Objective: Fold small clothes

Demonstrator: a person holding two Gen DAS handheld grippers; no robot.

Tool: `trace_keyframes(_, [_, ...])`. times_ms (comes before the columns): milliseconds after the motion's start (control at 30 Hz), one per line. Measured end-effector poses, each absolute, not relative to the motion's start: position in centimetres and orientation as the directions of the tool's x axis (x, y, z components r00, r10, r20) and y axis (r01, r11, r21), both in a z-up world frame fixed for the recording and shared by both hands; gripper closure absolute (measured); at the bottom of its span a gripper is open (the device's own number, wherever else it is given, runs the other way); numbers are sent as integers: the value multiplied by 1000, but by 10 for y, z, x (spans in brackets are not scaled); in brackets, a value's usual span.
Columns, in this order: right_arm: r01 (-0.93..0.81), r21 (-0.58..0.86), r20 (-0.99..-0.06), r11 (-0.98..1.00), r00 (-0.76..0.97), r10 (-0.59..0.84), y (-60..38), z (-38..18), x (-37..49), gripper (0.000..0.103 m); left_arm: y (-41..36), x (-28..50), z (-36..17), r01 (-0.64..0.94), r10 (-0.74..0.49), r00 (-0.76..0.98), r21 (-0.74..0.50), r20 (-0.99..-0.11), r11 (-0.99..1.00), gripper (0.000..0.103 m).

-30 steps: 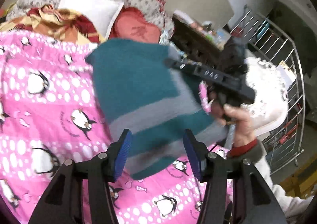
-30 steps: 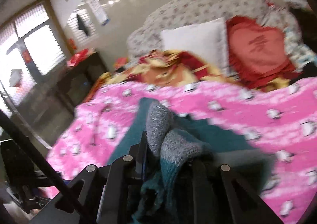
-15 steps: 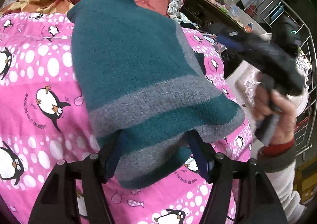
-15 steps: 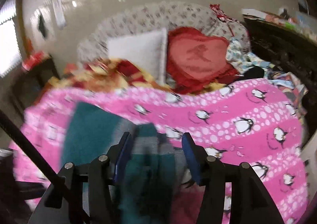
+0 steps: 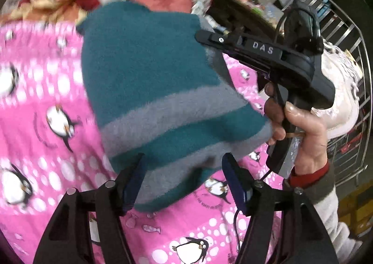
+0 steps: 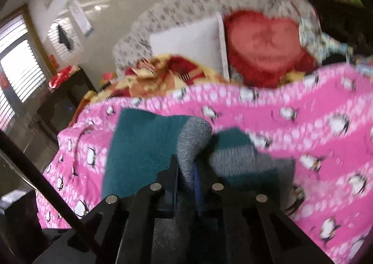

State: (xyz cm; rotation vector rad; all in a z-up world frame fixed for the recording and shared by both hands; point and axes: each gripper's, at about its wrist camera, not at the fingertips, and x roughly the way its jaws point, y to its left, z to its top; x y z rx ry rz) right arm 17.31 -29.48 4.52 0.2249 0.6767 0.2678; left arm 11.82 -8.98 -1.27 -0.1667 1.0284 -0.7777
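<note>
A teal knit garment with grey stripes (image 5: 149, 77) lies partly folded on the pink penguin blanket (image 5: 46, 124). My left gripper (image 5: 185, 180) is open, fingers wide apart over the garment's near hem. The left pad brushes the cloth and the right pad stands clear of it. A bare hand (image 5: 303, 128) holds my right gripper (image 5: 201, 36), whose tip is at the garment's far right edge. In the right wrist view that gripper (image 6: 185, 170) has its jaws closing tight on a grey fold (image 6: 193, 138) of the garment (image 6: 139, 147), pads pressing it.
A white pillow (image 6: 191, 40), a red heart cushion (image 6: 263, 44) and a crumpled yellow-red quilt (image 6: 163, 72) lie at the head of the bed. A metal rack (image 5: 349, 42) stands to the right, and a dark cabinet (image 6: 65, 100) under the window.
The right gripper was shut on the cloth, stood open half a second ago, and is now shut on a grey fold. The left fingers have spread wider around the near hem.
</note>
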Motion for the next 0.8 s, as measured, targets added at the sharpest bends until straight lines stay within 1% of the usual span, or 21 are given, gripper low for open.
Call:
trace_keyframes(67, [-168, 276, -558, 946, 774, 300, -302, 60, 166, 93, -93, 113, 4, 539, -650, 328, -429, -685, 725, 36])
trace_keyframes(167, [-136, 189, -555, 972, 802, 220, -308, 70, 161, 93, -105, 117, 10, 554, -650, 343, -413, -678, 723, 33])
trace_keyframes(267, [-66, 101, -595, 993, 795, 113, -310, 52, 173, 93, -127, 128, -10, 549, -611, 314, -387, -726, 741, 33])
trace_keyframes(300, [-43, 95, -632, 995, 770, 94, -311, 35, 183, 93, -133, 130, -17, 544, -587, 311, -366, -748, 755, 33])
trace_keyframes(367, [-33, 113, -659, 993, 746, 100, -312, 15, 192, 93, -140, 131, -27, 541, -562, 303, -347, -769, 766, 33])
trace_keyframes(400, [-24, 124, -654, 992, 750, 101, -314, 9, 192, 93, -143, 132, -27, 544, -561, 307, -342, -768, 766, 32])
trace_keyframes(533, [-10, 173, -648, 985, 752, 122, -326, 17, 186, 93, -139, 129, -26, 546, -570, 298, -353, -766, 760, 31])
trace_keyframes(600, [-15, 186, -623, 982, 771, 130, -329, 27, 173, 93, -134, 130, -29, 540, -585, 287, -376, -759, 753, 31])
trace_keyframes(633, [-10, 192, -627, 981, 768, 131, -330, 25, 172, 93, -132, 130, -33, 536, -591, 283, -387, -755, 750, 31])
trace_keyframes(700, [6, 185, -669, 983, 733, 122, -329, 10, 177, 93, -135, 132, -40, 530, -585, 277, -387, -762, 754, 31])
trace_keyframes(733, [5, 178, -667, 984, 736, 117, -327, 8, 175, 93, -136, 130, -41, 535, -577, 282, -374, -766, 758, 29])
trace_keyframes(767, [3, 183, -655, 983, 746, 120, -326, 10, 172, 91, -139, 127, -40, 542, -570, 288, -360, -769, 760, 25])
trace_keyframes(800, [4, 220, -642, 976, 754, 142, -330, 16, 167, 86, -141, 127, -40, 544, -564, 289, -352, -773, 762, 21])
